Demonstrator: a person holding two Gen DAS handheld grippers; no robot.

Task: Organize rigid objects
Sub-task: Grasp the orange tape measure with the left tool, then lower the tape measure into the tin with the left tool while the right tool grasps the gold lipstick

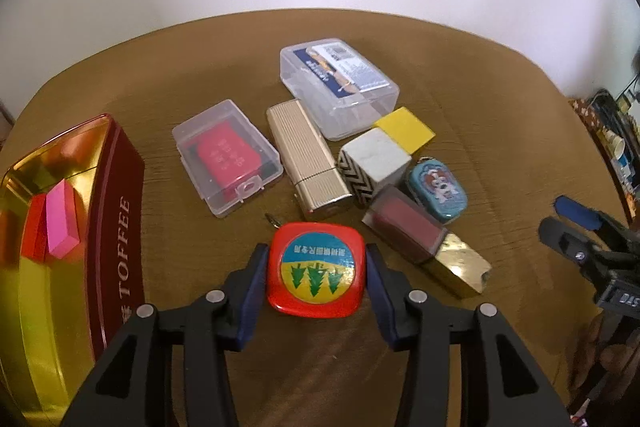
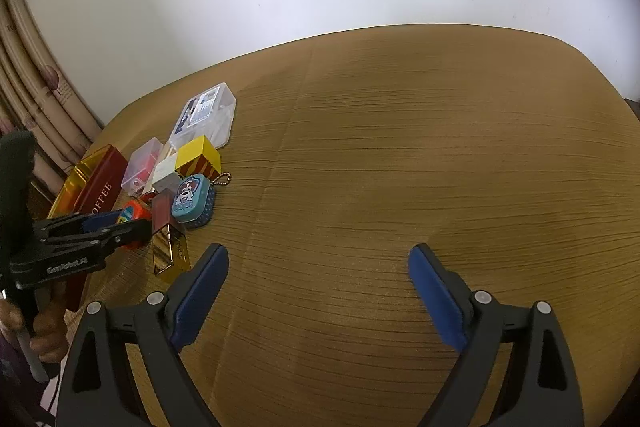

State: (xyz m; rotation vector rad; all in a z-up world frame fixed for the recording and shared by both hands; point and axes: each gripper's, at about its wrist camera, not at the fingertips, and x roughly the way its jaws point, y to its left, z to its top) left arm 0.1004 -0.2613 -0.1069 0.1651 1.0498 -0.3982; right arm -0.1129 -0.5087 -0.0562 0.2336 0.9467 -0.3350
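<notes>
My left gripper (image 1: 316, 259) is shut on a red tape measure (image 1: 316, 269) with a blue, yellow and green round label, its blue pads pressed on both sides; the tape measure also shows in the right wrist view (image 2: 134, 213). An open red and gold TOFFEE tin (image 1: 116, 219) stands to its left and holds a pink block (image 1: 60, 223) and a red block (image 1: 34, 227). My right gripper (image 2: 318, 259) is open and empty over bare table.
On the wooden table (image 2: 400, 147) lie two clear plastic boxes (image 1: 228, 157) (image 1: 340, 85), a ribbed gold case (image 1: 308, 163), a white zigzag cube (image 1: 374, 161), a yellow block (image 1: 404, 129), a blue cartoon tin (image 1: 438, 191), and a maroon and gold box (image 1: 428, 241). A curtain (image 2: 36, 99) hangs at left.
</notes>
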